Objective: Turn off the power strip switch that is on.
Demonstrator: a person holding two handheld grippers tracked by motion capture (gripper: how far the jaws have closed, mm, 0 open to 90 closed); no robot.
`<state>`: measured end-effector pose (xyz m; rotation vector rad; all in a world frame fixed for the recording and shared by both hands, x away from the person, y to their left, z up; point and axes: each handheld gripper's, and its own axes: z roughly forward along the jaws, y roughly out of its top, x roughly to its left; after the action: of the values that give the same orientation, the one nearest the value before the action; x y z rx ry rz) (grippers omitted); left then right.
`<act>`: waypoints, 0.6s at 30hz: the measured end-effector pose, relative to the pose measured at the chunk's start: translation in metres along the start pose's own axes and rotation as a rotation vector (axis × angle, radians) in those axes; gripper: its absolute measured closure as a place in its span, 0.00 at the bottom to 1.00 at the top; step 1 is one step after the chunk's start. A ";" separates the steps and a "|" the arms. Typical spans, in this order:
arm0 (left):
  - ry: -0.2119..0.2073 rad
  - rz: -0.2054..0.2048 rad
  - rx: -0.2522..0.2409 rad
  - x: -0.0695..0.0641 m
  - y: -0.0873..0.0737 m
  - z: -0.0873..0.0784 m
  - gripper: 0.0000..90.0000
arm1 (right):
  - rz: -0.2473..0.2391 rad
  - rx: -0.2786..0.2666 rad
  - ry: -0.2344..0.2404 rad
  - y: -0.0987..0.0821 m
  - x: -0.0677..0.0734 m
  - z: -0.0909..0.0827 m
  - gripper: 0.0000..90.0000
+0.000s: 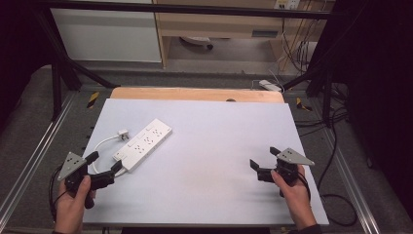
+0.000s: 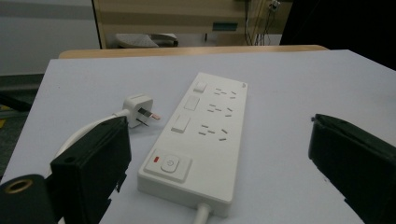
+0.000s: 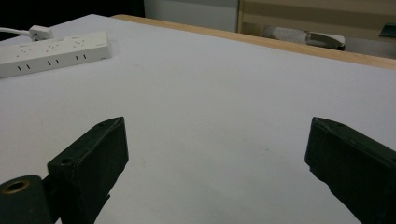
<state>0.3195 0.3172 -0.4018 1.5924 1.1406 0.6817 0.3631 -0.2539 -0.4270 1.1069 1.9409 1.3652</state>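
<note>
Left gripper [image 1: 104, 163]: we see jaws apart, just short of the power strip [image 1: 143, 144].
Right gripper [image 1: 263, 158]: jaws apart, over bare table [image 1: 209, 146].

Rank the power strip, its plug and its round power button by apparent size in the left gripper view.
1. power strip: by far the largest, stretching away from the camera.
2. plug: much smaller, lying left of the strip.
3. power button: smallest, though it sits nearer the camera than the plug, so the gap looks narrower than it likely is.
</note>
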 end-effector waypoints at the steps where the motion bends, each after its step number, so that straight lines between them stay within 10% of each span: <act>1: 0.000 0.000 0.000 0.000 0.000 0.000 0.06 | 0.000 -0.002 -0.001 0.000 0.000 0.000 0.07; 18: -0.020 0.013 -0.004 -0.003 0.003 -0.002 0.06 | 0.002 0.015 0.004 0.000 0.002 0.000 0.04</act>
<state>0.3177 0.3147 -0.3983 1.6012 1.1151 0.6744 0.3623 -0.2519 -0.4265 1.1139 1.9557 1.3569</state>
